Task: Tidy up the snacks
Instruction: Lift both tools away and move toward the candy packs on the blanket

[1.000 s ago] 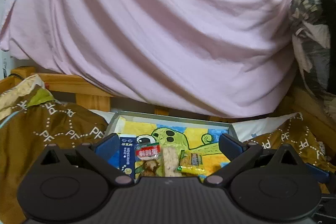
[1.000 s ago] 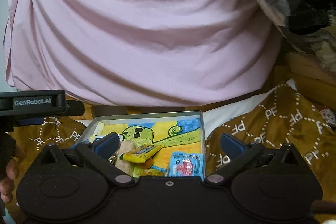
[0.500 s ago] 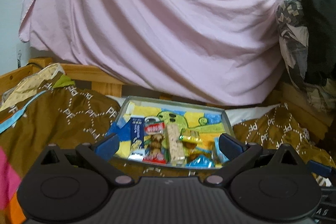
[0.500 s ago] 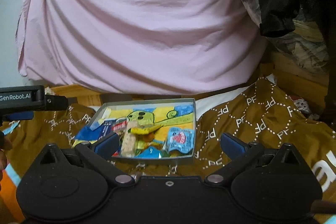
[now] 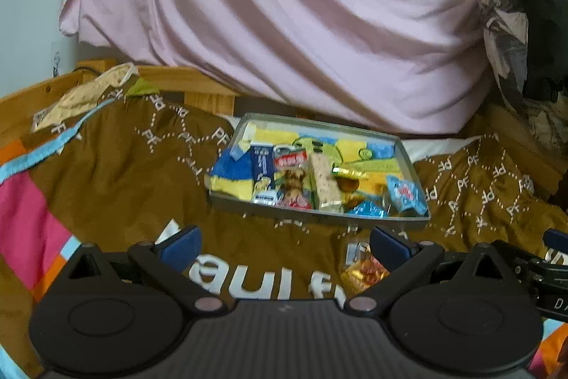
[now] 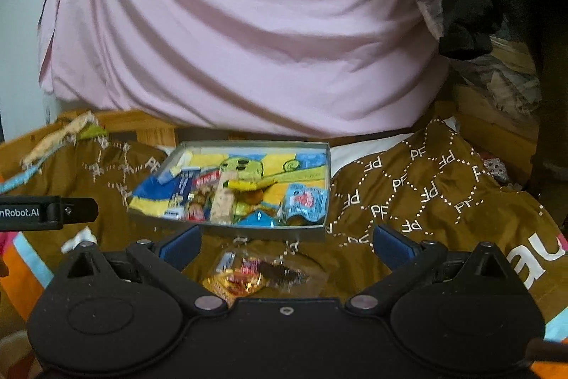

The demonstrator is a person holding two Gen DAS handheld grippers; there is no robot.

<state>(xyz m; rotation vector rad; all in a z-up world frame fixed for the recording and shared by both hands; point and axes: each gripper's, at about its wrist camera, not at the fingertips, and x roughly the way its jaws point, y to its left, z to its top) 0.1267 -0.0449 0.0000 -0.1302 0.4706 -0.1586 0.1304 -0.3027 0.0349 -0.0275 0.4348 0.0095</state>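
On the bed, a brown quilt (image 5: 117, 173) printed with white "PF" lettering carries a shallow grey tray (image 5: 408, 162) whose floor bears a yellow, blue and green cartoon picture. Across the tray from left to right lie a dark blue packet (image 5: 262, 173), a red-labelled packet (image 5: 293, 180) showing brown pieces, a pale cereal bar (image 5: 325, 180), a yellow wrapper (image 5: 349, 171) lying across the bar's upper end, and a light blue pouch (image 5: 404, 192) near the right wall. Nearer than the tray, apart from it, a clear wrapped snack (image 6: 248, 272) with gold and red inside lies on the quilt.

The left gripper (image 5: 284, 242) hovers low over the quilt with its blue-padded fingers (image 5: 181, 245) spread wide and nothing between them; the wrapped snack lies just beside its right finger. The right gripper (image 6: 285, 242) likewise has its fingers (image 6: 392, 245) spread wide and empty, with the wrapped snack on the quilt between them, untouched. Behind the tray hangs a pink sheet (image 5: 284, 23), with a wooden bed frame (image 5: 188, 84) beneath it.
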